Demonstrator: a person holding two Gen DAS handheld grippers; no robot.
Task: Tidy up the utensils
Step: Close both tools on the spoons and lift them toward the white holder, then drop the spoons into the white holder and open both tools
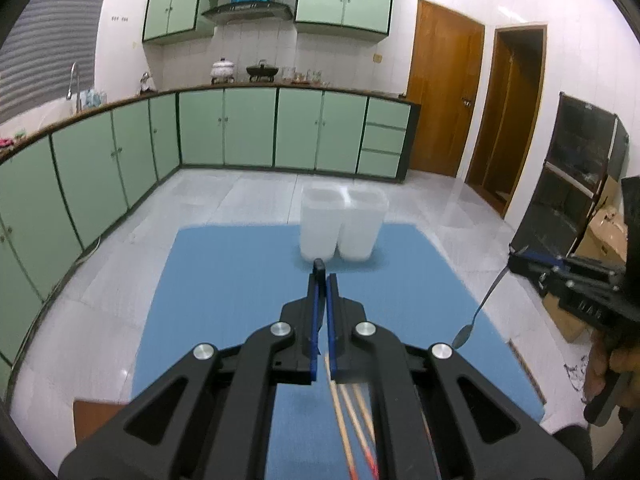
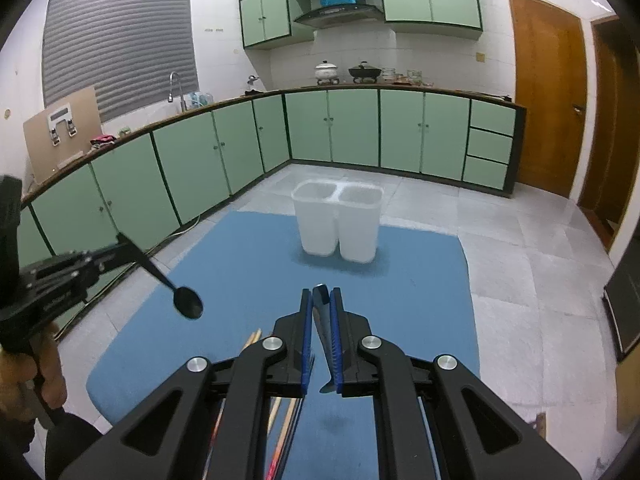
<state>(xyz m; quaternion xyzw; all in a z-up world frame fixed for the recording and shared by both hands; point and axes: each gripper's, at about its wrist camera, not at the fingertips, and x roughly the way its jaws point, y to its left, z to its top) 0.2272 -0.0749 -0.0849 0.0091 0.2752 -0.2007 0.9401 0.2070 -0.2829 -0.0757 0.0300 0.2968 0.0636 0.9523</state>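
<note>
Blue cloth, a mat (image 1: 224,280), carries everything. At its near edge, wooden chopsticks (image 1: 348,420) are seen lying loose under both tools. Only their red-tipped ends are shown in the left wrist view, while their plain ends are shown in the right wrist view.

The left gripper (image 1: 322,280) is seen with its jaws pressed together, and from its own camera only a dark stub is visible poking out past the tips. What that stub belongs to is shown by the right wrist view alone. It is a black spoon (image 2: 188,302), pinched by the end of its handle and hanging bowl-down to the right of the jaws, above the mat's left edge.

Likewise, in the right gripper (image 2: 322,292) only a steel handle is seen clamped between the jaws. The whole metal spoon (image 1: 462,336) is given by the left wrist view, slanting bowl-down over the mat's right edge.

Both tools are held clear above the mat, angled downward and side by side, each gripped by a hand (image 1: 600,364) at its rear.

At the far edge of the mat stands a white two-compartment holder (image 1: 342,224), upright and well apart from both jaws.
</note>
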